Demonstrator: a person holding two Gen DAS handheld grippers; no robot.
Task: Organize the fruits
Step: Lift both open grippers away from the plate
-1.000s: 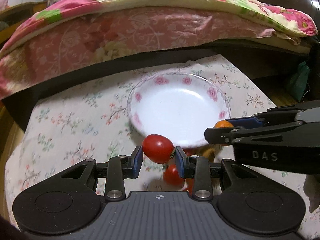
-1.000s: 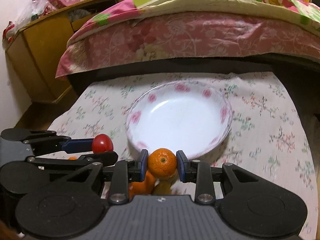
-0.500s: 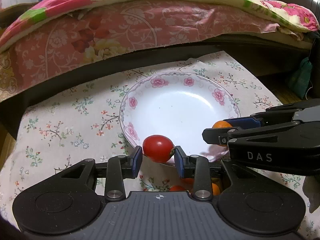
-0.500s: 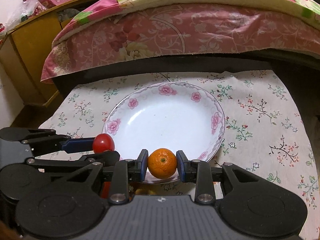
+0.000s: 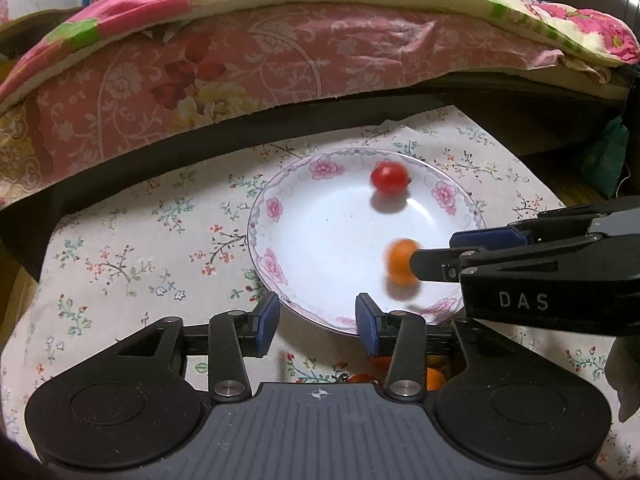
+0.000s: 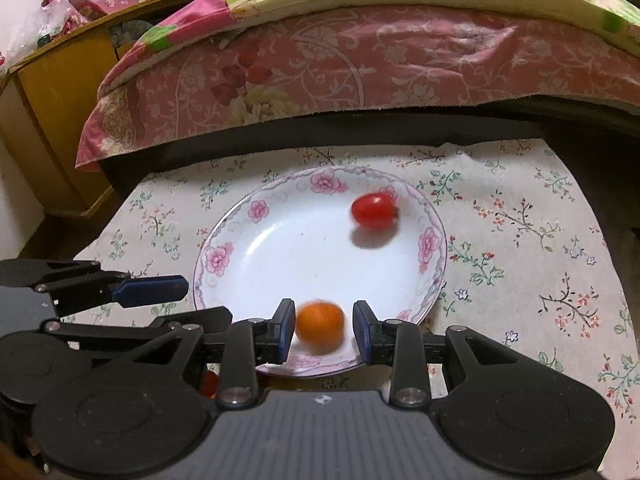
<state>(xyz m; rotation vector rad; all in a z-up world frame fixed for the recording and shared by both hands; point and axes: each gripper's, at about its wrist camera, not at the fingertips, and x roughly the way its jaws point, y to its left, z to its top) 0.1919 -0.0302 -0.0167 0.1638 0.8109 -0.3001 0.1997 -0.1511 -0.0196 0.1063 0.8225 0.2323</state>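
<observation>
Tomato (image 5: 389, 177) and orange (image 6: 319, 326) sit loose in the plate (image 5: 316, 236). Left tongs (image 5: 317, 324) and right tongs (image 6: 322, 330) are both opening, gripping nothing. Round fruit could easily roll over that shallow rim.

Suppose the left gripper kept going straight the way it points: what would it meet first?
Probably the near rim of the floral plate. The left gripper, jaws opening and empty, points down at it; the tomato lies farther in. Depth is uncertain.
</observation>
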